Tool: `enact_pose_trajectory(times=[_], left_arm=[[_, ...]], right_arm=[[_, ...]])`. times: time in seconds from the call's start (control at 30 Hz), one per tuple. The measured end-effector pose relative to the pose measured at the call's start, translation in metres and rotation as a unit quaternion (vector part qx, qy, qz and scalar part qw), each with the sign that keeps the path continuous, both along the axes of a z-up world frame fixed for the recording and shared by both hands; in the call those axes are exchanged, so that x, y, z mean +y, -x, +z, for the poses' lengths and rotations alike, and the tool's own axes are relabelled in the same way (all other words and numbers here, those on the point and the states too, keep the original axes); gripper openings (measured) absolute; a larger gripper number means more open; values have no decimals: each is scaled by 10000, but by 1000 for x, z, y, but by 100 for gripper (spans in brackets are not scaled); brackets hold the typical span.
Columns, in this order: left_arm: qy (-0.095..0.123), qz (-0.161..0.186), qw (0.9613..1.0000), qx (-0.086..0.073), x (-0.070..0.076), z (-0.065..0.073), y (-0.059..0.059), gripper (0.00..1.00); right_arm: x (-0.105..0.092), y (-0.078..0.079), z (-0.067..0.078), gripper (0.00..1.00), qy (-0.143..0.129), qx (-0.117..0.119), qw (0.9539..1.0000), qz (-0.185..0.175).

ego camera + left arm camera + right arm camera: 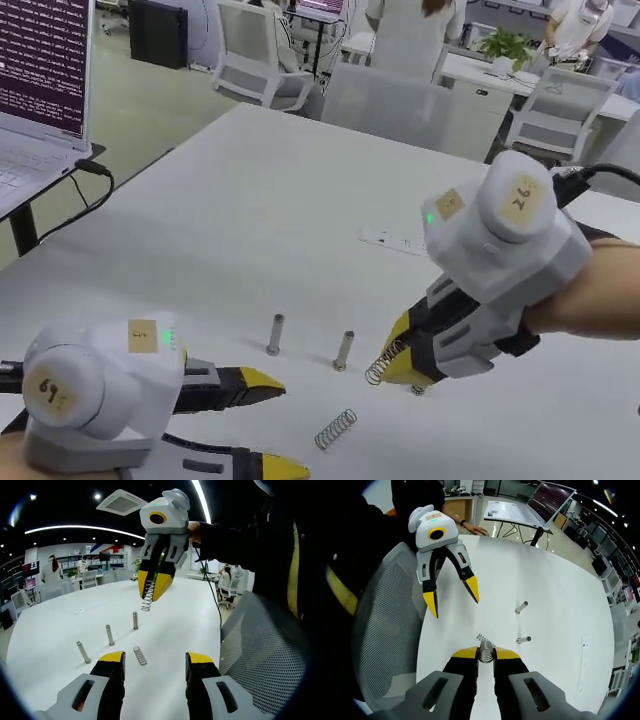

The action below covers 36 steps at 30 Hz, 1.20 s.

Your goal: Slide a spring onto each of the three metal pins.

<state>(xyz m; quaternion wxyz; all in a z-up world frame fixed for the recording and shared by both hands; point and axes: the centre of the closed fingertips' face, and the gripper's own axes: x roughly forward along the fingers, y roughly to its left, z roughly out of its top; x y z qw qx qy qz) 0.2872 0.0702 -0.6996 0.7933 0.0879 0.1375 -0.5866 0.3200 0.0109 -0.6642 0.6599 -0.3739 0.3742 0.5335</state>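
Well, right gripper (392, 368) clamps a spring (383, 363), left gripper (275, 425) open

Head view: toward the desk's (300, 200) near edge stand two bare pins (344, 351), the held spring just right of them, a loose spring (336, 428) lying nearer. Left gripper view: own jaws wide apart, a third pin (135, 628) beyond wearing a fitted spring (135, 620). Right gripper view: jaws pinched on the spring, left gripper spread opposite.

Open white table (300, 180) beyond 2 bare upright pins (275, 334), loose spring (336, 428) lying just beside them, laptop (40, 80) at far left
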Motion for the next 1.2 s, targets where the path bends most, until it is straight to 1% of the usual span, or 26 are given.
enact_pose_trajectory(times=[0.1,0.17,0.23,0.3,0.33,0.4,0.5,0.53,0.6,0.67,0.73,0.83,0.87,1.0,1.1,1.2], left_arm=[[-7,95,10000,-7,3,-1,-2,46],[18,194,9998,1,6,0,-4,51],[38,314,9995,-31,11,2,-7,55],[29,389,9992,-33,14,1,-8,60],[30,427,9991,-17,15,1,-8,64],[29,479,9988,28,18,0,-7,67],[41,578,9983,31,23,0,-5,74],[54,616,9981,31,25,1,-4,75],[48,703,9975,-22,28,2,-4,77],[14,754,9971,-50,30,2,-4,78],[-37,822,9965,-111,33,3,-3,80],[-60,887,9959,-169,34,4,-2,83],[-45,902,9957,-186,35,5,0,83],[-58,928,9955,-180,34,5,4,82],[-78,961,9951,-196,36,6,5,83],[-50,1013,9946,-208,38,9,4,83]], right_arm=[[-1,-6,-1,9,13,-33,10000,-26],[-2,-9,-2,9,39,-55,10000,-31],[-3,-15,-2,9,39,-76,10000,-49],[-3,-18,-1,9,31,-89,9999,-69],[-4,-20,-2,9,43,-106,9999,-78],[-5,-25,-3,9,83,-142,9998,-90],[-8,-34,-6,9,170,-173,9997,-101],[-9,-38,-7,9,200,-185,9996,-106],[-8,-44,-7,9,191,-162,9996,-113],[-8,-49,-9,9,218,-161,9996,-117],[-9,-57,-13,9,351,-206,9991,-93],[-6,-63,-14,9,348,-173,9992,-90],[-4,-68,-16,9,356,-185,9991,-96],[0,-77,-21,9,380,-135,9992,-85],[-1,-85,-29,9,550,-169,9983,-40],[1,-90,-36,9,589,-94,9982,-23]])
